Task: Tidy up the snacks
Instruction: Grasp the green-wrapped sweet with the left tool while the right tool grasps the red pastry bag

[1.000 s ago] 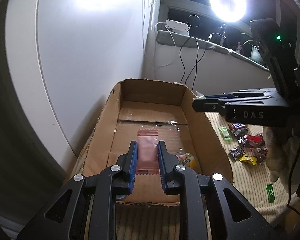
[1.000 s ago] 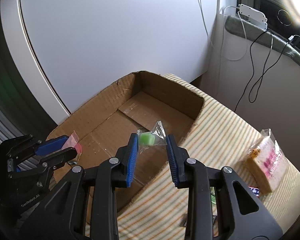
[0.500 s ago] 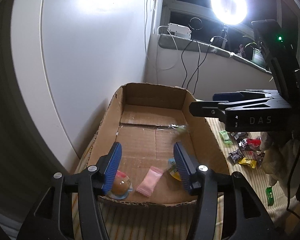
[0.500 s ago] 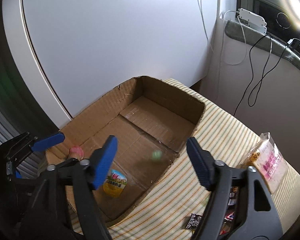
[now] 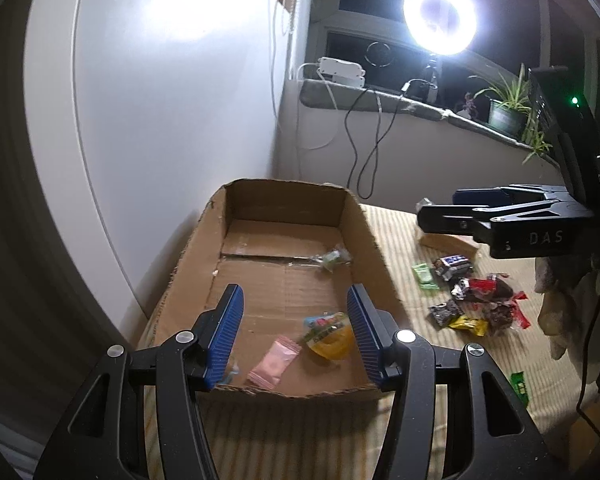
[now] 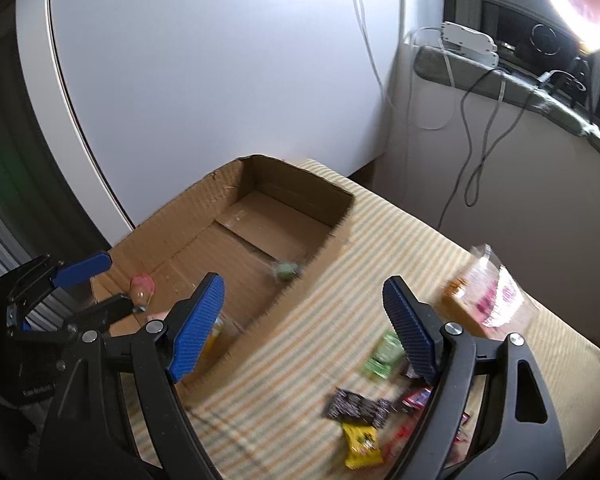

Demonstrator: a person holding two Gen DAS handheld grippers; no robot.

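Snacks: pink sachet (image 5: 275, 362) and green candy (image 5: 332, 258) newly dropped in box (image 5: 364, 236), no longer pinched; left gripper (image 5: 294, 334) parted, empty; right gripper (image 6: 300, 320) opening, empty, swung toward loose pile (image 6: 364, 412) on cloth; two more filed.

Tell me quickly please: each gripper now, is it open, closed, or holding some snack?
Left gripper: open, holding nothing; the pink packet lies in the cardboard box.
Right gripper: jaws opening, nothing between them.
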